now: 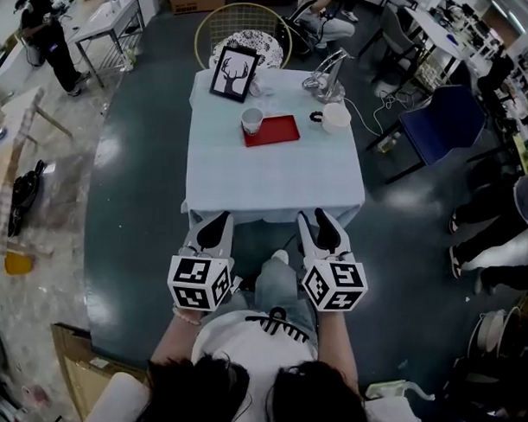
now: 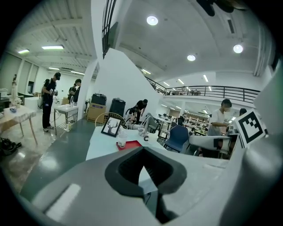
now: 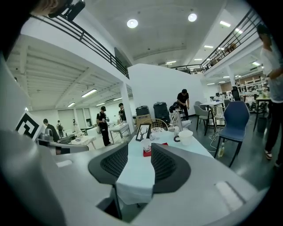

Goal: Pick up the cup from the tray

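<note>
**Step in hand:** approach, not yet a reach. You hold both grippers side by side at the near edge of the table [image 1: 274,176], short of the cloth. The cup [image 1: 252,121] stands upright on the left end of the red tray [image 1: 282,131], toward the far side of the table and well apart from both tools.

**Left gripper** [image 1: 217,223]: jaws nearly together, with only a slim wedge of gap at the tips and nothing in it.

**Right gripper** [image 1: 321,223]: jaws partly open and empty. Table cloth shows through the gap, and in the right gripper view the cup sits in line with that gap, far off.

**Next move (my judgement):**
- Send 1 gripper forward over the table; the right is lined up.
- Widen its jaws before they go round the cup, since the present gap looks tight for it.
- Come in from the near side, low enough to take the cup's wall.
- Keep clear of the picture frame [image 1: 234,73] behind the cup and the white bowl [image 1: 336,117] to the right of the tray.
- Lift straight up so the tray is not dragged.

**Writing:** none legible. The 2 marker cubes [image 1: 199,282] carry black-and-white square patterns only, no letters. The frame shows a deer-head silhouette with no caption. Any print on the cup is too small to tell.
</note>
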